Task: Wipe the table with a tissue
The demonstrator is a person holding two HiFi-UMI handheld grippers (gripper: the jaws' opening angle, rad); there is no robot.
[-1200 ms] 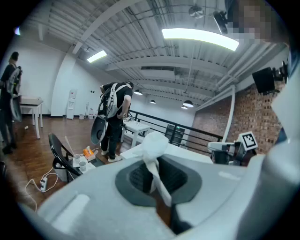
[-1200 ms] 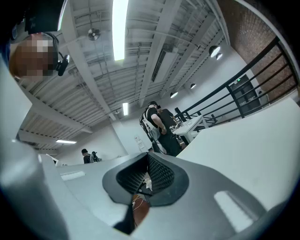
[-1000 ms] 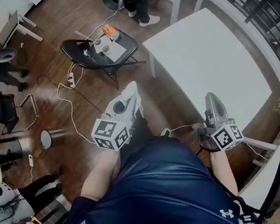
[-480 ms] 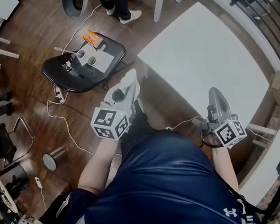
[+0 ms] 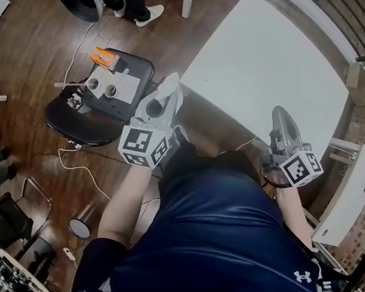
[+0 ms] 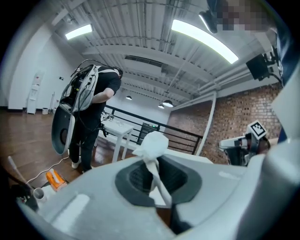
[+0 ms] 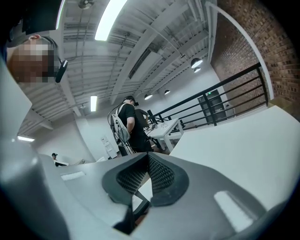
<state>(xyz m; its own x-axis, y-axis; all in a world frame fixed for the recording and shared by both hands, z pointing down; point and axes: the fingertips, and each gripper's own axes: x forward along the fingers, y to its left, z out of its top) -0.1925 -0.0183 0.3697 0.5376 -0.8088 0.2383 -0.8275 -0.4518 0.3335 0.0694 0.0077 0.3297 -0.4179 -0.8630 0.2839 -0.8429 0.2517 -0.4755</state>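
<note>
A crumpled white tissue [image 6: 152, 145] sticks out between the tips of my left gripper [image 5: 169, 88], which is shut on it; in the head view the tissue [image 5: 170, 82] hangs just off the near left corner of the white table [image 5: 271, 68]. My right gripper [image 5: 281, 117] is held low by the table's near edge, jaws closed together with nothing between them [image 7: 146, 161]. The table top [image 7: 234, 145] fills the right of the right gripper view.
A black chair [image 5: 93, 99] holding cups, an orange item and paper stands left of the table, with white cables on the wooden floor. A person [image 6: 91, 112] with a backpack stands beyond. A second white table [image 6: 117, 129] and a black railing lie farther off.
The head view has swung, so the table and chair sit higher and further left. Both grippers keep the same hold; the left one with the tissue is closer to the table's corner.
</note>
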